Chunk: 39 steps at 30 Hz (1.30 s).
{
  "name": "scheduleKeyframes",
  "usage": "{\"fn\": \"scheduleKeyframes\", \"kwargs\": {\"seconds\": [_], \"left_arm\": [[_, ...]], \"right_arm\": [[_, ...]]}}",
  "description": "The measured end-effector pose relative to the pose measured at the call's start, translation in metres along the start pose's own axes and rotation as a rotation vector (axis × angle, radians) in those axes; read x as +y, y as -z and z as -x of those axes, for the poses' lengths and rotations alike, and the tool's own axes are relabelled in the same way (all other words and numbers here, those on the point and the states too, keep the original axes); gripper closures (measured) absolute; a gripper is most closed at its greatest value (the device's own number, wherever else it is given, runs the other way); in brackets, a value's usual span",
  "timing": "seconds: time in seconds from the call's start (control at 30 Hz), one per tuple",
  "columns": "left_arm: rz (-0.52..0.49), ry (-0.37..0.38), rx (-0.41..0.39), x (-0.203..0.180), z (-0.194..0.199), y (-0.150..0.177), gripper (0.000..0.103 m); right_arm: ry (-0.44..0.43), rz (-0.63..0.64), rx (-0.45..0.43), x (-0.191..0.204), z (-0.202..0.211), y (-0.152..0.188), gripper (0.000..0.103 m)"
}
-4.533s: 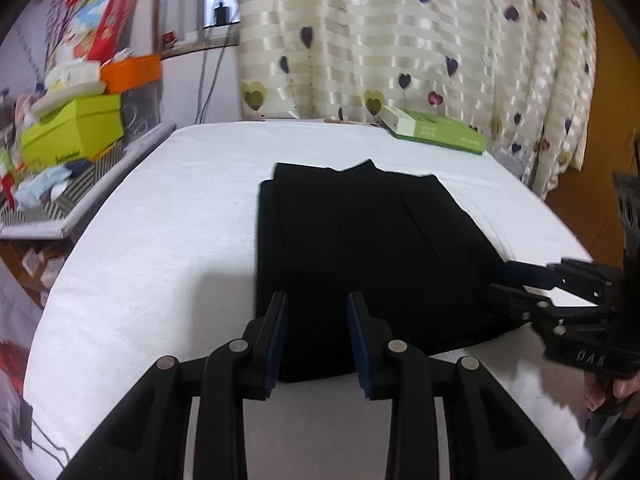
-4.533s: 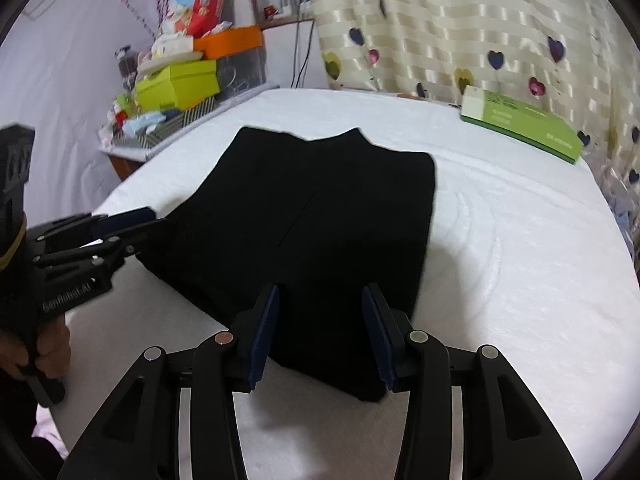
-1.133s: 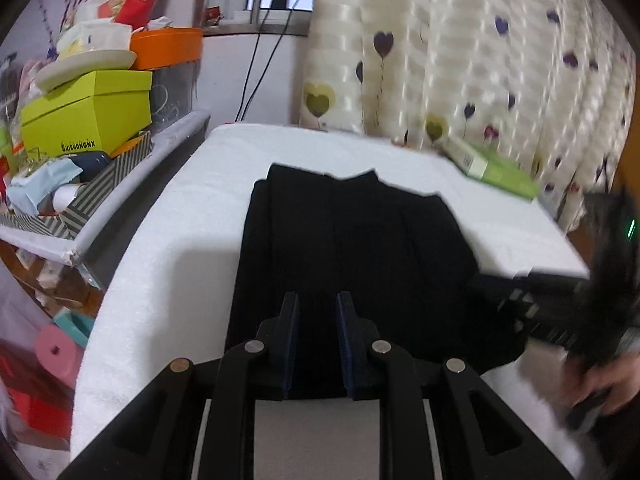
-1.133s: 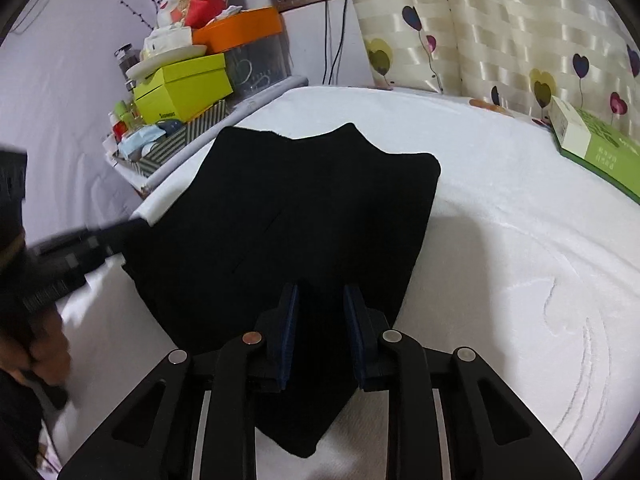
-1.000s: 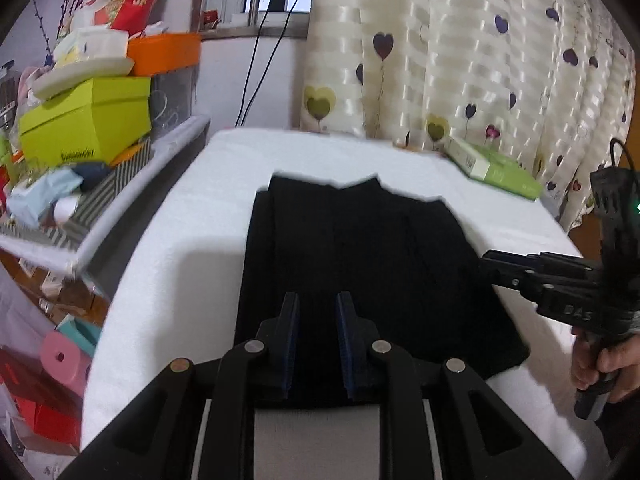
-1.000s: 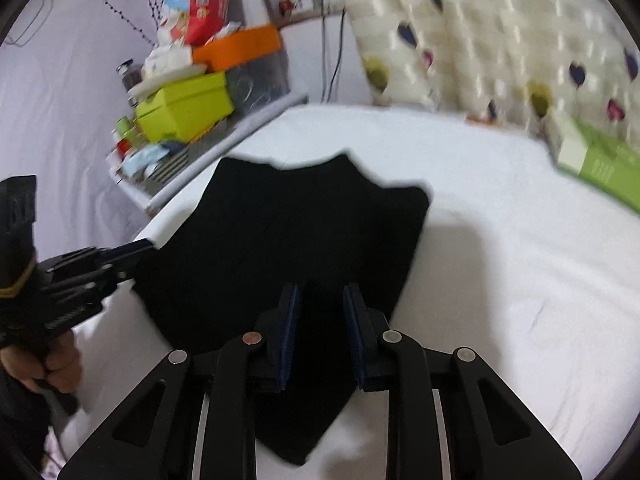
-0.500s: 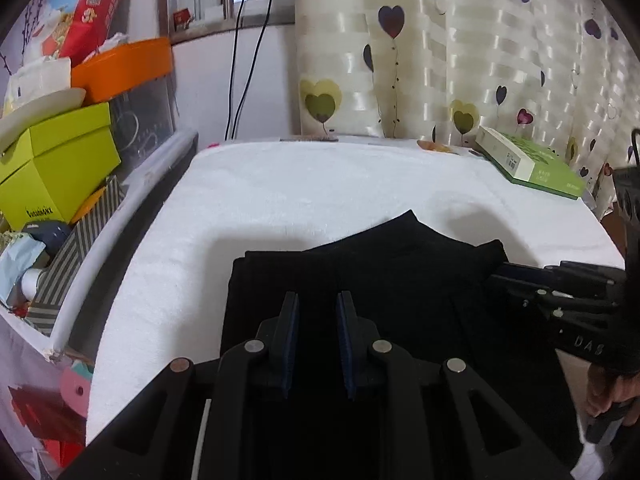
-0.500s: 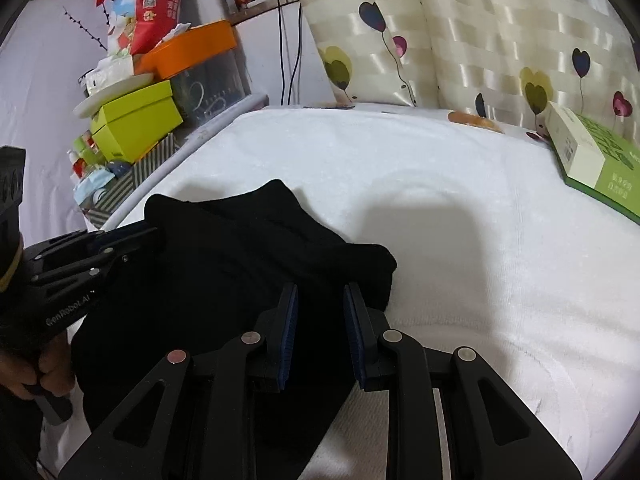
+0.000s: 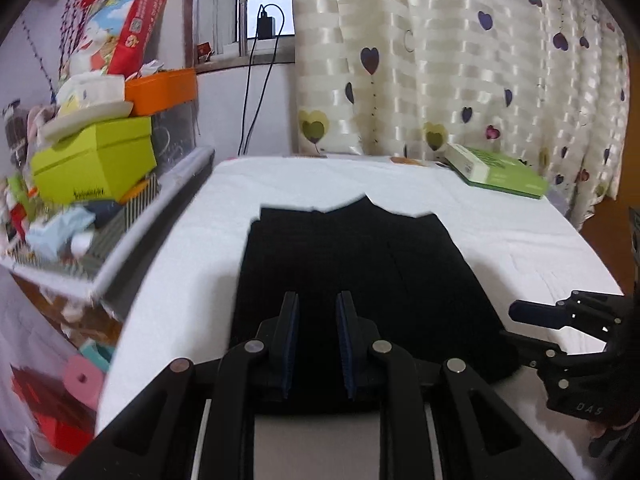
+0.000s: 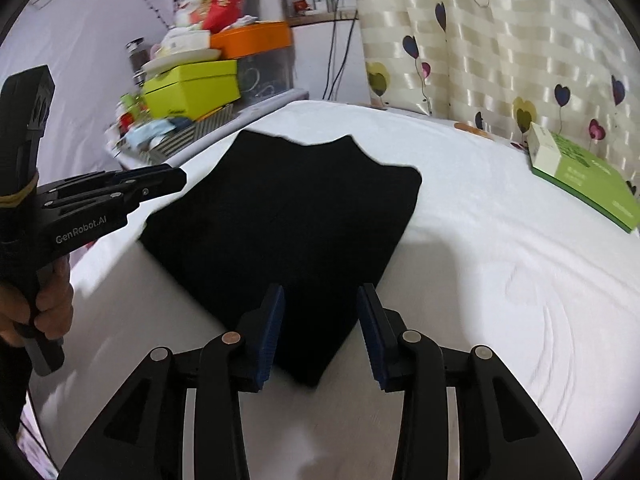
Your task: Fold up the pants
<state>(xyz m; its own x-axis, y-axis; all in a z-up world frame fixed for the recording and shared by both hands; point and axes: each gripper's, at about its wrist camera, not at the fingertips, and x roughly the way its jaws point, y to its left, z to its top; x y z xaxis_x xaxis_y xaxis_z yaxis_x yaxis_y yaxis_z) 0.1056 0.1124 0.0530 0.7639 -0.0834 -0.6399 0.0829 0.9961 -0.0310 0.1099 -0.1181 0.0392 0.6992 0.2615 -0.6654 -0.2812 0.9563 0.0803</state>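
Black pants [image 9: 352, 280] are laid folded on a white towel-like table cover [image 9: 520, 240], with both grippers parted above the near edge.

The pants are seen as a flat, matte, dark trapezoid, with a small pointed peak at the far edge. The fabric is smooth, while the cover is soft and fuzzy, with curved brush marks in the right wrist view. The left gripper [image 9: 317, 340] is held with its blue-padded jaws a little apart, and nothing is clamped between them. The right gripper [image 10: 320, 328] is spread wider over the near corner of the pants, also empty. A flat green box [image 10: 584, 172] is placed at the far right of the cover, well apart from the pants. A yellow-green cardboard box [image 9: 96, 160] is stacked on the cluttered shelf at the left.
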Motion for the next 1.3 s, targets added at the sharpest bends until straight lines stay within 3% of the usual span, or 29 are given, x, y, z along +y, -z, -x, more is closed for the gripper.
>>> {"fn": "scheduleKeyframes", "kwargs": {"seconds": [0.17,0.37,0.53,0.87,1.3], "left_arm": [[-0.030,-0.011,0.044,-0.016,-0.008,0.029,0.082],[-0.046,-0.034,0.052,-0.021,-0.010,0.028,0.081],[-0.031,-0.037,0.080,-0.028,0.005,0.034,0.080],[0.006,-0.024,0.064,-0.055,0.051,0.068,0.080],[0.022,-0.065,0.063,-0.063,0.075,0.087,0.080]], "right_arm": [[0.011,-0.006,-0.005,0.005,0.003,0.007,0.064],[-0.009,-0.057,0.021,-0.004,-0.008,0.011,0.061],[0.012,-0.036,-0.012,-0.003,0.022,0.015,0.061],[0.022,0.017,-0.041,0.008,0.072,0.061,0.061],[0.038,0.040,0.006,0.013,0.078,0.089,0.060]]}}
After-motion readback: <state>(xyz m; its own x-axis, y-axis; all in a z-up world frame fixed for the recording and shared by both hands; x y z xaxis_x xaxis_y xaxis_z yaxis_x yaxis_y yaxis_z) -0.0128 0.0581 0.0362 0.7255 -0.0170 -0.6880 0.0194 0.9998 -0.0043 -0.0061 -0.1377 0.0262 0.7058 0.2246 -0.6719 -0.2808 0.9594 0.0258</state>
